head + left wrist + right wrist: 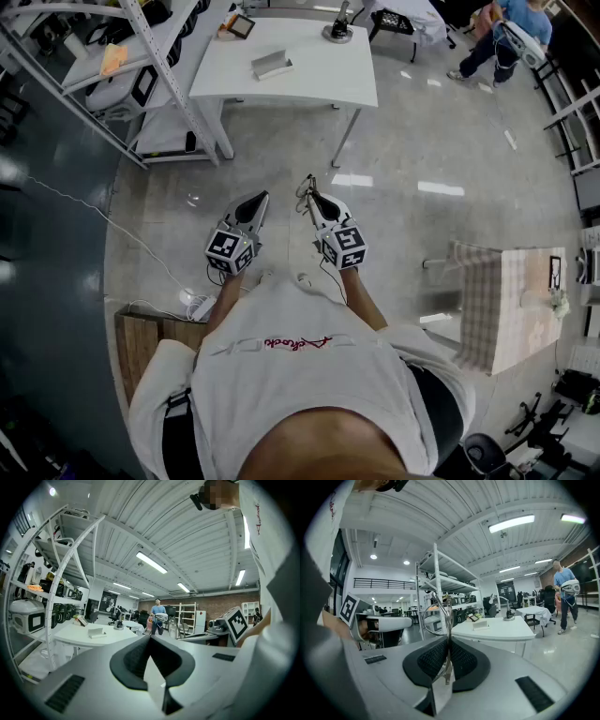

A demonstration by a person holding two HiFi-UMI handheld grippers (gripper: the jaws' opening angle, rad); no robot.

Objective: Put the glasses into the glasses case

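I stand on a grey floor, some way from a white table [319, 80] on which the grey glasses case [272, 65] lies. My right gripper [311, 196] is shut on thin wire-framed glasses [306, 185]. In the right gripper view the glasses [448, 620] stick up from between the pads of the right gripper [449, 641], with the case [480, 626] far ahead. My left gripper [262, 198] is beside it, shut and empty. In the left gripper view the left gripper [150, 639] points level towards the table, where the case [96, 632] shows at the left.
A white shelf rack [141, 56] with boxes and gear stands left of the table. A black stand [337, 31] and a small tablet [241, 25] are on the table. A person [511, 33] walks at the far right. A checked-cloth table [511, 305] is to my right.
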